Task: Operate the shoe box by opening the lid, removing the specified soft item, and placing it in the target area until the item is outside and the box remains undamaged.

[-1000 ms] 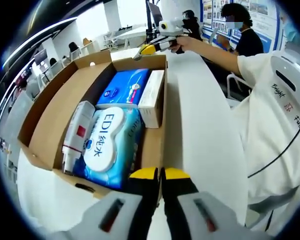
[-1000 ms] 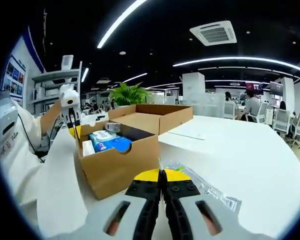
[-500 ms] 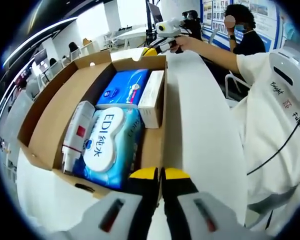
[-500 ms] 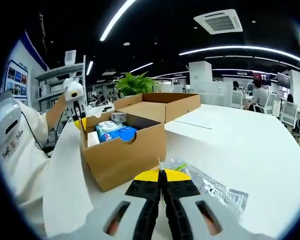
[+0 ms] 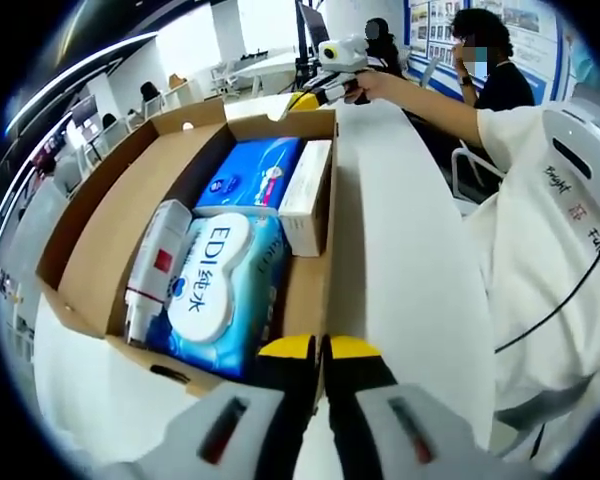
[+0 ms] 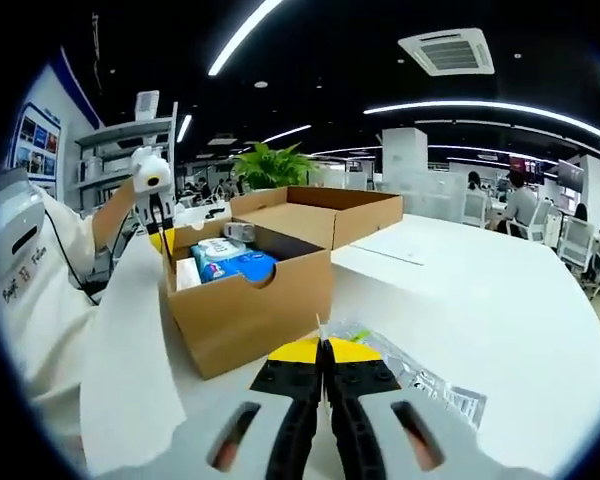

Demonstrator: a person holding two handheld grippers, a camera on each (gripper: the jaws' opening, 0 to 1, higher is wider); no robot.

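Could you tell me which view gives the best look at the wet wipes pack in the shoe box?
The left gripper view: it looks down into the open shoe box, showing the wet wipes pack and its label whole. The right gripper view sees the box side-on, its wall hiding most of the contents, so I cannot pick the pack out.

I count one box (image 5: 100,240), two blue packs (image 5: 220,290), one white carton (image 5: 305,195), one tube (image 5: 152,270), one clear bag (image 6: 420,375), two grippers (image 5: 318,345).

A smooth white table (image 6: 500,300) is carrying an open brown cardboard shoe box (image 6: 250,320), its lid folded back. A crinkled clear plastic bag (image 6: 410,375) is lying on the table just beside the box.
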